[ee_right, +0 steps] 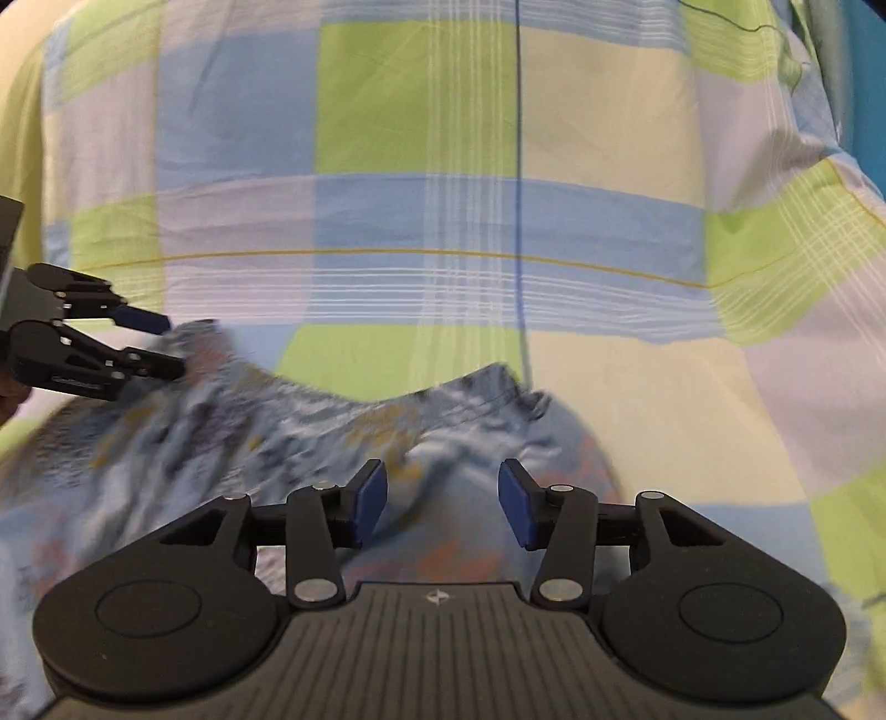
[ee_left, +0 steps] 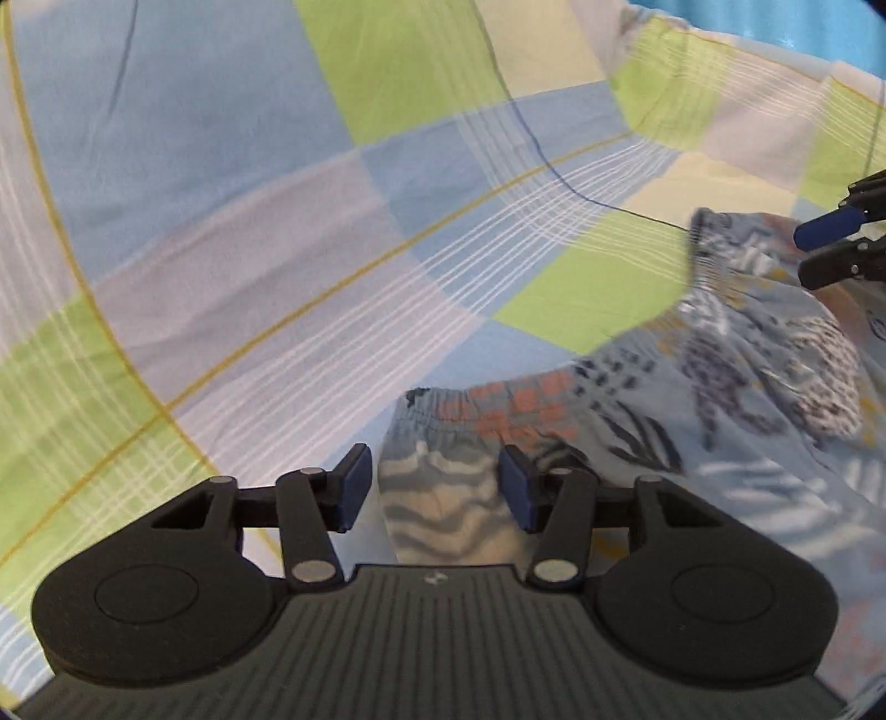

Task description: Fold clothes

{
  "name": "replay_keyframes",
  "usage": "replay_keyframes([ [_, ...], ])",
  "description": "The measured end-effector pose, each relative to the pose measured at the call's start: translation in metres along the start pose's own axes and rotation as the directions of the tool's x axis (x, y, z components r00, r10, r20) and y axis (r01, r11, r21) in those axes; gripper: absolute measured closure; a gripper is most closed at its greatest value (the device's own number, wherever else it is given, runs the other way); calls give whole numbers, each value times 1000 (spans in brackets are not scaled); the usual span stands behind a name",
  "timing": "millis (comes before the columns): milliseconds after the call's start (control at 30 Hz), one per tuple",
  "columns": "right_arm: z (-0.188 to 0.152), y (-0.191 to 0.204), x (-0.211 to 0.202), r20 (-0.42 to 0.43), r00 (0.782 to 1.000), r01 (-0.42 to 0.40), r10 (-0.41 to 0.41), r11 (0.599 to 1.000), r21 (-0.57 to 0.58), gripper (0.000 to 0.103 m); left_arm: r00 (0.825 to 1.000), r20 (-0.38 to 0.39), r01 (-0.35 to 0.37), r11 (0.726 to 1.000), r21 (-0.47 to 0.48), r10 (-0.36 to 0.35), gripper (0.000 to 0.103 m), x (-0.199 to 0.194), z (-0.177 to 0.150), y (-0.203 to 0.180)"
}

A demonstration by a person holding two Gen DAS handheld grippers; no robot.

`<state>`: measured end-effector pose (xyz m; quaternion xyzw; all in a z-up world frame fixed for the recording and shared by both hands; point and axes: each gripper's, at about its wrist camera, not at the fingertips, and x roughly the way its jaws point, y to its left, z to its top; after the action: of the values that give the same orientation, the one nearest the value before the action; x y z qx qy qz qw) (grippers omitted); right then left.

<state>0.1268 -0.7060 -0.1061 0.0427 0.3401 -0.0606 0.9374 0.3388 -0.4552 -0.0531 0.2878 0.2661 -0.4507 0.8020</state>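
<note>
A light blue garment (ee_left: 692, 415) with dark leaf prints, orange patches and a gathered elastic edge lies crumpled on a checked bedsheet (ee_left: 277, 221). My left gripper (ee_left: 436, 490) is open, and one corner of the elastic edge lies between its blue pads. In the right wrist view the garment (ee_right: 221, 432) spreads across the lower left. My right gripper (ee_right: 443, 501) is open low over a raised fold of it. The left gripper (ee_right: 169, 346) shows at the left edge by the garment's far corner. The right gripper (ee_left: 814, 249) shows at the right edge of the left wrist view.
The bedsheet (ee_right: 443, 138), checked in green, blue, lilac and cream, fills both views beyond the garment. A teal surface (ee_left: 775, 22) shows past the sheet's far edge at the upper right.
</note>
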Motion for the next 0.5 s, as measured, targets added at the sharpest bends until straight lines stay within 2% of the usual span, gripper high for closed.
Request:
replay_keyframes([
  [100,6,-12,23,-43,999,-6,6,1000,-11,54,999,25,30,1000,1,-30,76,1,-1,4],
  [133,7,-14,28,-60,998,-8,6,1000,-21,67,999,34,19,1000,0,-19,99,-1,-2,6],
  [167,9,-15,32,-75,997,-9,7,999,-32,100,999,43,-3,1000,-4,3,101,-4,-4,8],
  [200,12,-17,34,-70,998,-4,1,999,-32,102,998,58,-9,1000,-27,10,101,-6,-5,14],
  [300,19,-21,42,-25,999,35,-35,999,-7,99,997,69,-17,996,-90,23,100,-2,-5,28],
  [333,20,-21,46,-29,999,31,-31,1000,2,95,997,68,-23,995,-102,30,100,0,-6,31],
  [367,20,-22,50,-40,999,22,-22,1000,12,86,998,58,-26,994,-107,32,99,3,-6,31],
  [433,22,-21,47,-42,999,17,-16,999,28,81,998,52,-35,994,-103,40,97,6,-8,28],
  [500,21,-21,31,-8,1000,26,-25,999,43,74,998,52,-30,991,-132,37,92,1,-7,32],
])
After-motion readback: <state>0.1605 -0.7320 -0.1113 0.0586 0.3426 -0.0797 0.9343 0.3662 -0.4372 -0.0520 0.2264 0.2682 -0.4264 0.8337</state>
